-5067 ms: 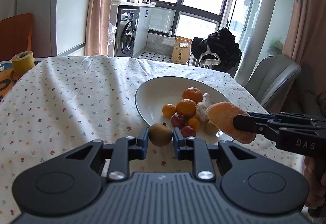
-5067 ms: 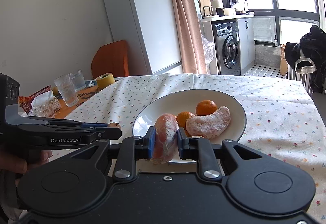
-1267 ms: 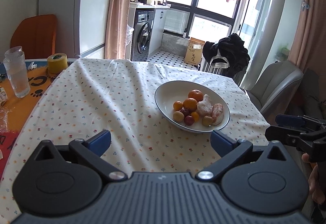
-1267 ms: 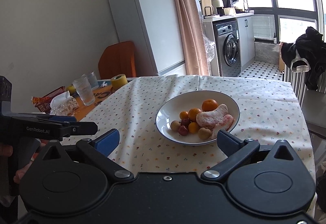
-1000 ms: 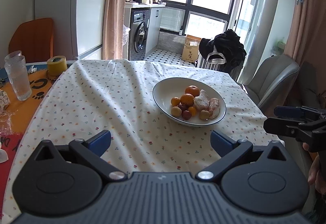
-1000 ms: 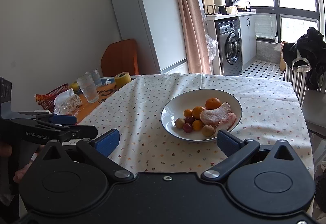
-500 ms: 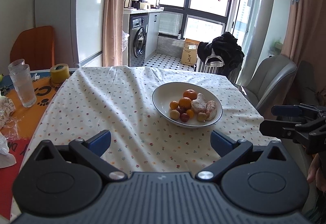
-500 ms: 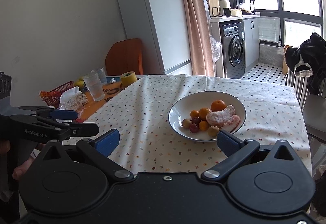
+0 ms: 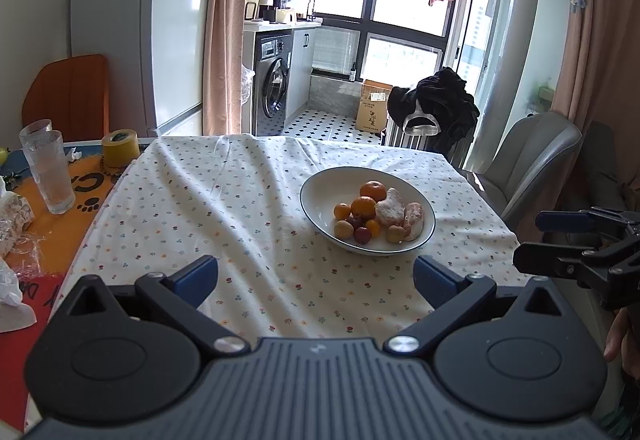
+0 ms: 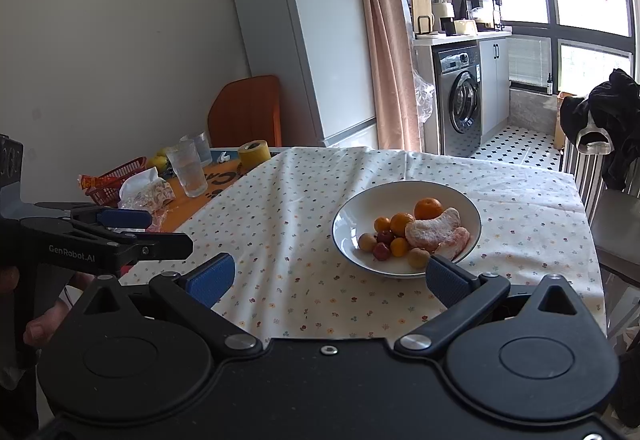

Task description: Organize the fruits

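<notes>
A white plate (image 9: pixel 320 196) (image 10: pixel 352 216) stands on the floral tablecloth (image 9: pixel 224 208) and holds several fruits: oranges (image 9: pixel 373 191) (image 10: pixel 428 208), two peeled pomelo wedges (image 9: pixel 391 207) (image 10: pixel 434 227), small red and yellow fruits (image 9: pixel 362 234) (image 10: pixel 381 251). My left gripper (image 9: pixel 315 275) is open and empty, held back from the table's near edge; it also shows in the right wrist view (image 10: pixel 160 230). My right gripper (image 10: pixel 329 277) is open and empty, also back from the plate; it shows in the left wrist view (image 9: pixel 532 240).
Drinking glasses (image 9: pixel 50 172) (image 10: pixel 188 168), a yellow tape roll (image 9: pixel 119 149) (image 10: pixel 253 153), a red basket (image 10: pixel 116 176) and plastic bags (image 9: pixel 12 212) sit at the table's left end. A grey chair (image 9: pixel 532 160) stands at the right side.
Both grippers let go of their fruit, which now lies on the plate, and opened. Over the last second both have drawn back and up, so the plate looks smaller and farther away.
</notes>
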`<action>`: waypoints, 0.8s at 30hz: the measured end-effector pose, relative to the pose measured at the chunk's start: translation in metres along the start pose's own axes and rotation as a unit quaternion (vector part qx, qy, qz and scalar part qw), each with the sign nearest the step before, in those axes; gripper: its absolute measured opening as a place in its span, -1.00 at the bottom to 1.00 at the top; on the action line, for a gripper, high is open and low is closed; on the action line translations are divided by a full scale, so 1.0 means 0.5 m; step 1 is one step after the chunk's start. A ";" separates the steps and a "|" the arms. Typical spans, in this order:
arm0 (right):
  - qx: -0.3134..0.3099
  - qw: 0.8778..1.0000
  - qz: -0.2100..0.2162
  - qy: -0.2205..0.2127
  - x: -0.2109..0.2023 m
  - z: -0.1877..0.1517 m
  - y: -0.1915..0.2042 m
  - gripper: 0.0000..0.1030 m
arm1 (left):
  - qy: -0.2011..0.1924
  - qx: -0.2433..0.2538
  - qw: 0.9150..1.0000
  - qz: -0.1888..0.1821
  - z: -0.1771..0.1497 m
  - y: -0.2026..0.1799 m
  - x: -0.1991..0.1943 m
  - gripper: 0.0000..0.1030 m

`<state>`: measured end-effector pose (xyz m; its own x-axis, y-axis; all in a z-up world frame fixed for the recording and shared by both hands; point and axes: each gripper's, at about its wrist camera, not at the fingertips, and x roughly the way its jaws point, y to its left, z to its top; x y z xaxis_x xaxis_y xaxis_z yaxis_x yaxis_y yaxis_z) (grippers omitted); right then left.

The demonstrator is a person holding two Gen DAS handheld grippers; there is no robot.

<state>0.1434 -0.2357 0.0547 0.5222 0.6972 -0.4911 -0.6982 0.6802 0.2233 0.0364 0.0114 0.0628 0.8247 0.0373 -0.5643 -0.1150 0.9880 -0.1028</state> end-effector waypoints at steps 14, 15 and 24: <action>-0.002 1.000 -0.001 -0.002 -0.003 0.003 0.002 1.00 | -0.001 -0.001 1.000 0.001 0.001 0.004 -0.004 0.99; -0.002 1.000 -0.001 -0.003 -0.003 0.003 0.002 1.00 | -0.001 -0.001 1.000 0.000 0.000 0.004 -0.004 0.99; -0.002 1.000 -0.001 -0.003 -0.009 0.006 0.001 1.00 | -0.001 -0.002 1.000 0.001 0.000 0.004 -0.004 0.99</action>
<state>0.1424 -0.2377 0.0597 0.5259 0.6974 -0.4869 -0.6991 0.6805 0.2195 0.0345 0.0132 0.0639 0.8255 0.0394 -0.5630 -0.1184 0.9874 -0.1046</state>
